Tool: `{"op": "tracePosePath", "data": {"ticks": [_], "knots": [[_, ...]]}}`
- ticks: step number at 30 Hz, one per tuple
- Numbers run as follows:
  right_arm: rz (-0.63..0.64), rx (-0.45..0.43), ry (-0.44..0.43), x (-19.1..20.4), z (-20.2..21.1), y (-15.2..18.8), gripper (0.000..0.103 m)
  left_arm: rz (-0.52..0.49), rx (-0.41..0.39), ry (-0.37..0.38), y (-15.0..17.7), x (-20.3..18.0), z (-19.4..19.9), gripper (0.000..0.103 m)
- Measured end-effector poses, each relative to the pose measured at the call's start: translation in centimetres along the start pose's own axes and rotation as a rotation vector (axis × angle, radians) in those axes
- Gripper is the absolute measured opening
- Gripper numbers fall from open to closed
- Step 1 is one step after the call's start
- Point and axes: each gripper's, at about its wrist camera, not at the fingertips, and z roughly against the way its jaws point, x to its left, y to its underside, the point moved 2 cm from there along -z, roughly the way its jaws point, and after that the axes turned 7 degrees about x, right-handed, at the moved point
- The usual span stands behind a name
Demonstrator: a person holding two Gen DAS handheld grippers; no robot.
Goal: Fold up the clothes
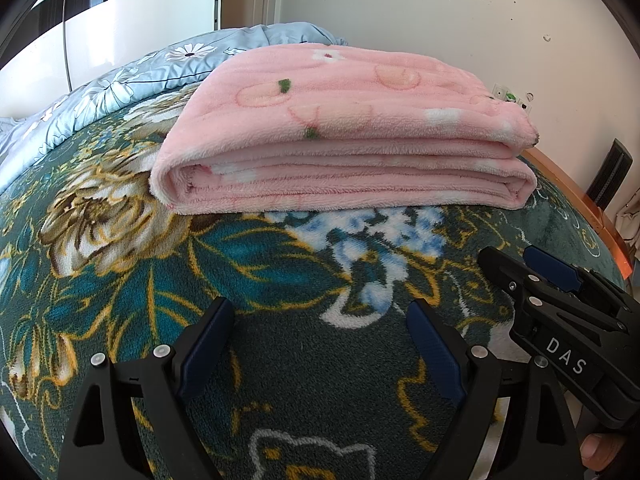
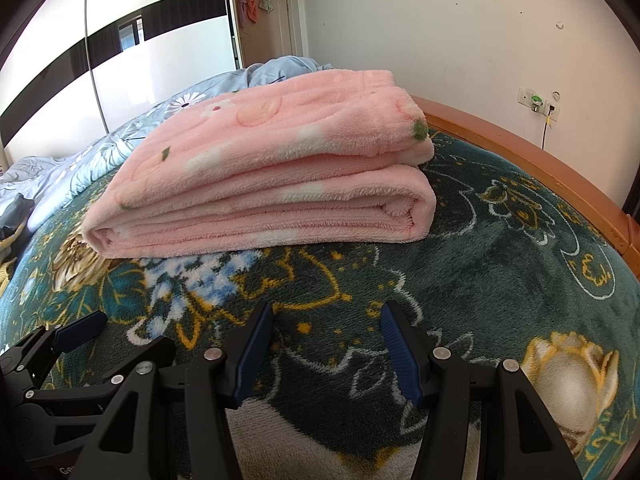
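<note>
A pink fleece garment (image 1: 344,128) with peach and flower print lies folded in a thick flat stack on the dark green floral bed cover (image 1: 280,360). It also shows in the right wrist view (image 2: 264,176). My left gripper (image 1: 320,312) is open and empty, low over the cover, a short way in front of the stack. My right gripper (image 2: 326,316) is open and empty too, beside the left one and in front of the stack's right half. The right gripper shows at the right edge of the left wrist view (image 1: 560,292). Neither gripper touches the garment.
A light blue floral quilt (image 1: 132,76) lies bunched behind and left of the stack. The wooden bed frame (image 2: 540,176) runs along the right edge by the white wall (image 2: 440,20). A wardrobe (image 2: 120,60) stands at the left.
</note>
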Motion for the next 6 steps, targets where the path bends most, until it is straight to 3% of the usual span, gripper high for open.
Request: {"op": "tracePosePath", "data": {"ticks": [6], "knots": [[0.002,0.000,0.002,0.06,-0.06,0.00,0.060,0.002,-0.001,0.004,0.01,0.03,0.05,0.089]]}}
